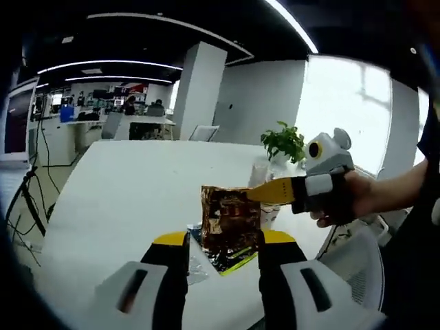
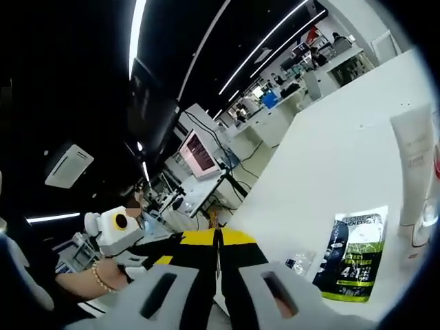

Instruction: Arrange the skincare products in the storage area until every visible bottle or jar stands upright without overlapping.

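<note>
Left hand-held gripper (image 1: 223, 247) jaws sit apart around a shiny gold packet (image 1: 230, 223) at 6 o'clock over the white counter (image 1: 137, 199); real contact unclear. Right hand-held gripper (image 1: 265, 192) pinches the packet's upper corner at 3 o'clock; in its own view (image 2: 218, 240) the jaws look closed. Risk: opposing pulls could tear or drop the packet. Count: one gold packet, one green-and-black sachet (image 2: 352, 256), one white tube (image 2: 414, 165), one plant (image 1: 283, 142).
</note>
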The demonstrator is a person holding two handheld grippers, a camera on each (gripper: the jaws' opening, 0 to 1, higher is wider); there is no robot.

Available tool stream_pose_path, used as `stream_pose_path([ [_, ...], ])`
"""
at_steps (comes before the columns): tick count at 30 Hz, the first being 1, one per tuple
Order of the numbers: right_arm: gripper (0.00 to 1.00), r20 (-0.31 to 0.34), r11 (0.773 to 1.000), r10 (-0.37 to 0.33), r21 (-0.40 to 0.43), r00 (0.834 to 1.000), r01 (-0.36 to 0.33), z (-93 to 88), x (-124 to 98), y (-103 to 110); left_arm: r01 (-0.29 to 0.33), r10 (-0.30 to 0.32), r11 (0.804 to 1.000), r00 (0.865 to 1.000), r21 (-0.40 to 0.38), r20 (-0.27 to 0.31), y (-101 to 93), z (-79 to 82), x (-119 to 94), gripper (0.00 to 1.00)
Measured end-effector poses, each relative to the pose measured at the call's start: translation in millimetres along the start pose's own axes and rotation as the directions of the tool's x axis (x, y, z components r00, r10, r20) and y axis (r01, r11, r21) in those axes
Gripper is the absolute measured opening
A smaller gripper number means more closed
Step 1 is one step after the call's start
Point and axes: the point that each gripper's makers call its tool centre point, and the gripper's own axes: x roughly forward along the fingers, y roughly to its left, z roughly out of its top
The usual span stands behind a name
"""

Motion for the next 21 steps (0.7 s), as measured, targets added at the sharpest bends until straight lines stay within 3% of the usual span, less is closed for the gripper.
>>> stream_pose_path([
  [2, 0.01, 0.0, 1.0, 0.001, -0.001, 1.0, -0.001, 0.7, -0.2, 0.6, 0.016, -0.016, 1.0, 0.999, 0.009, -0.029, 3.1, -6.5, 0.7, 0.27],
  [5, 0.01, -0.006, 1.0, 0.002, 0.001, 1.0, -0.002, 0.0, -0.2, 1.4, 0.022, -0.022, 0.997, 1.0, -0.069, -0.009, 5.6, -8.3, 1.7, 0.2],
  [12, 0.01, -0.026, 0.999, -0.022, -0.034, 0.999, 0.021, -4.2, 4.5, -1.2, -0.01, 0.01, 0.993, 1.0, -0.115, -0.002, 15.5, -13.1, 1.1, 0.0],
  [17, 0.01, -0.05, 0.993, -0.056, -0.109, 0.997, 0.05, -10.1, 14.4, -4.0, -0.062, 0.059, 0.987, 0.998, -0.145, -0.028, 22.8, -19.1, -0.4, 0.0],
  [21, 0.01, -0.069, 0.974, -0.098, -0.211, 0.993, 0.082, -15.9, 21.5, -7.8, -0.096, 0.088, 0.973, 0.995, -0.211, -0.047, 33.3, -24.7, 0.6, 0.0],
])
